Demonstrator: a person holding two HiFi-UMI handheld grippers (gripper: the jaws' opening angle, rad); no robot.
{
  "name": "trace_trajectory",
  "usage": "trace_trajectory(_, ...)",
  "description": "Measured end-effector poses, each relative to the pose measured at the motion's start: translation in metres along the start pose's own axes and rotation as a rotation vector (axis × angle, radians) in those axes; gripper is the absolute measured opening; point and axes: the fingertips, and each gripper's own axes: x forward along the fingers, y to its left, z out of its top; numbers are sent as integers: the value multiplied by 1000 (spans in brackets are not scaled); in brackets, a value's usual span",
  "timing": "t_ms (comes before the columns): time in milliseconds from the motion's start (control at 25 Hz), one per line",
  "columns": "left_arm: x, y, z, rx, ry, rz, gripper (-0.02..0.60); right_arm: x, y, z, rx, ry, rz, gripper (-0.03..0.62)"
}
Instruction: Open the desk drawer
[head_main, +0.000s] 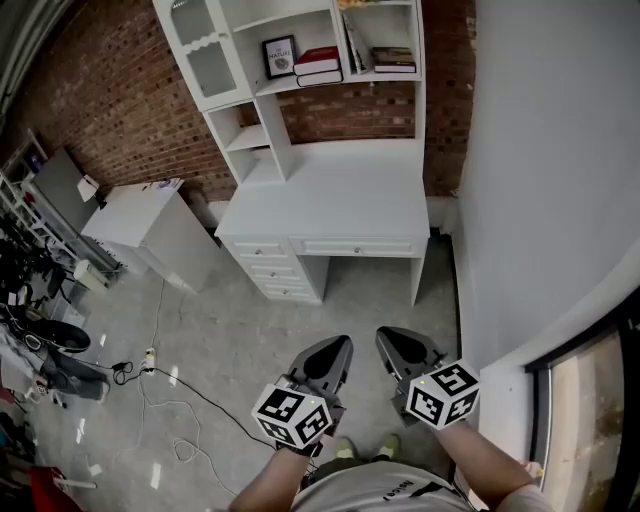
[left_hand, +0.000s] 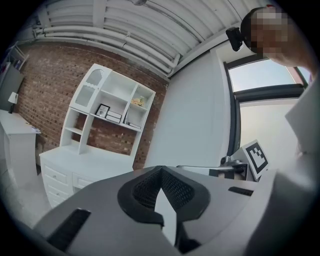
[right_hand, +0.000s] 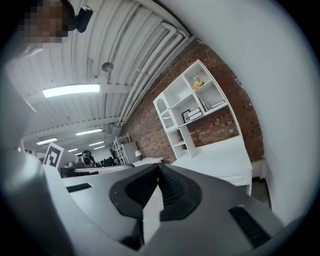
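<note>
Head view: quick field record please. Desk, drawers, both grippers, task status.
desk: white, hutch on top, against brick wall
wide drawer: under the top, closed
drawer stack: at left, closed
left gripper: shut, empty, well short of desk
right gripper: shut, empty, beside left
status: no drawer touched yet

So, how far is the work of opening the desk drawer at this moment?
Nothing looks done yet: the wide drawer of the desk and the small drawers beside it are all closed. In hand, nothing: the left gripper and right gripper have their jaws shut and empty, well short of the desk. Left: approach, take hold of a drawer, pull it out.
</note>
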Motion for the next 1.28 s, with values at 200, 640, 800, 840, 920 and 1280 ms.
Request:
trace_trajectory(200,3,2,-3,0,-3,36,12,-6,-16,0,178,-33,61,20)
trace_trajectory(640,29,29,-6,-9,2,70,12,20,-38,-9,325,-17,126,20)
trace_trajectory(800,50,53,-10,-21,10,53,12,45,-54,-16,326,1,104,20)
trace_trajectory(840,56,61,-11,-23,14,49,12,53,-58,-17,327,3,98,20)
trace_trajectory(920,70,80,-11,-21,24,44,12,72,-69,-17,327,2,86,20)
trace_trajectory(1280,142,192,-5,-22,80,-11,12,192,-133,-16,442,-17,-11,20)
